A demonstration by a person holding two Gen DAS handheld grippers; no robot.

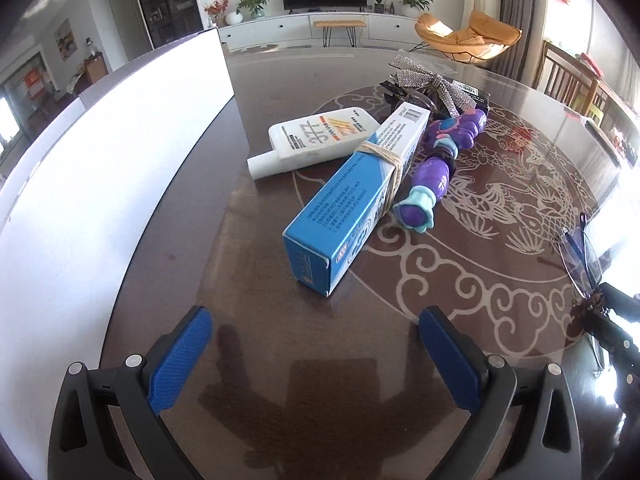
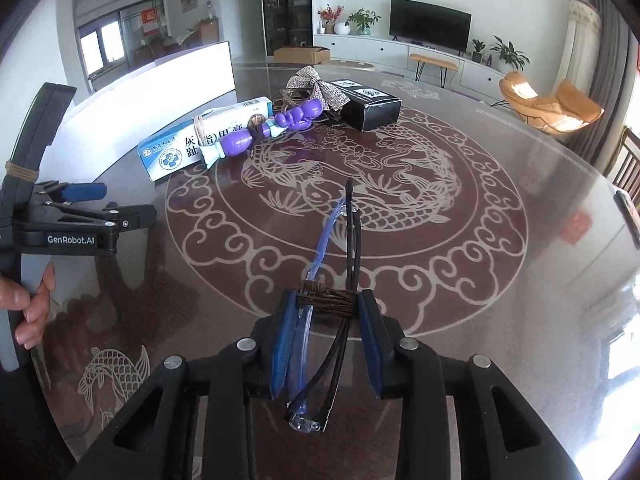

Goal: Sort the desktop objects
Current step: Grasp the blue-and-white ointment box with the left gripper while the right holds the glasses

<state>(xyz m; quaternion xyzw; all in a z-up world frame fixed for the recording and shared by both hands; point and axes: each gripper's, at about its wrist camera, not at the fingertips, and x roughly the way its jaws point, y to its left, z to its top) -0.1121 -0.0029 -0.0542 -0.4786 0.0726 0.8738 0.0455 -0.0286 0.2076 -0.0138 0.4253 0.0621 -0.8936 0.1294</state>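
Note:
My right gripper point(image 2: 328, 300) is shut on a bundle of two folded glasses point(image 2: 334, 240), one blue-framed and one black-framed, tied with a brown band and held above the table. The same glasses point(image 1: 580, 256) show at the right edge of the left wrist view. My left gripper point(image 1: 315, 314) is open and empty, just short of a blue-and-white box point(image 1: 352, 196) wrapped in a rubber band. Beyond the box lie a white bottle point(image 1: 320, 136), a purple toy point(image 1: 436, 168) and a sparkly bow point(image 1: 432, 80). A black box point(image 2: 368, 106) stands behind them.
A tall white container wall point(image 1: 100, 180) runs along the left side of the dark round table point(image 2: 440, 280) with its pale fish pattern. A hand point(image 2: 32, 304) grips the left tool's handle. Chairs stand past the table's right edge.

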